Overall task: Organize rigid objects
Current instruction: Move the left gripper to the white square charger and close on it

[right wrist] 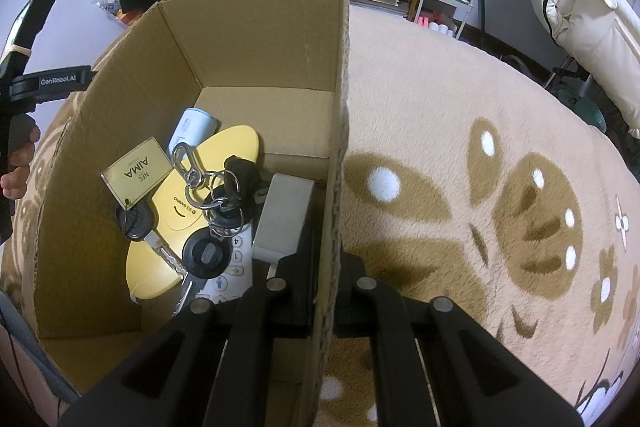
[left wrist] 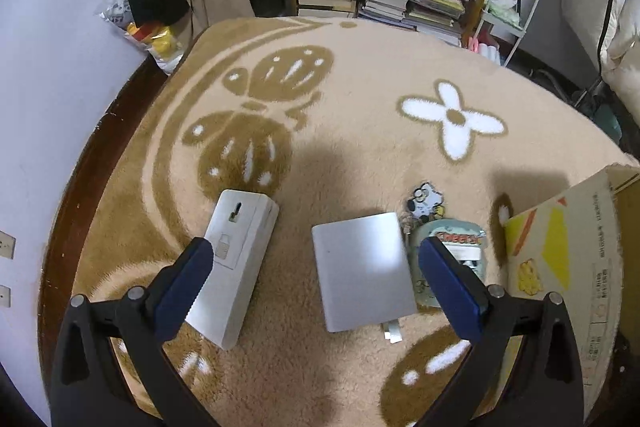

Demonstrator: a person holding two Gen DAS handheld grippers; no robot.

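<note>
Tongs (right wrist: 326, 267) clamp brown cardboard box (right wrist: 256, 39) wall.

Thick fleecy cloth covers the table (left wrist: 360, 75) — soft, matt pile. The white box (left wrist: 240, 263) at lower left looks like smooth matt plastic; the grey slab (left wrist: 360, 271) beside it has a faint satin sheen. The carton (right wrist: 256, 43) is raw corrugated cardboard — dull, fibrous edges. Inside, metal key rings (right wrist: 216, 187) glint over a glossy yellow plastic disc (right wrist: 180, 211).
</note>
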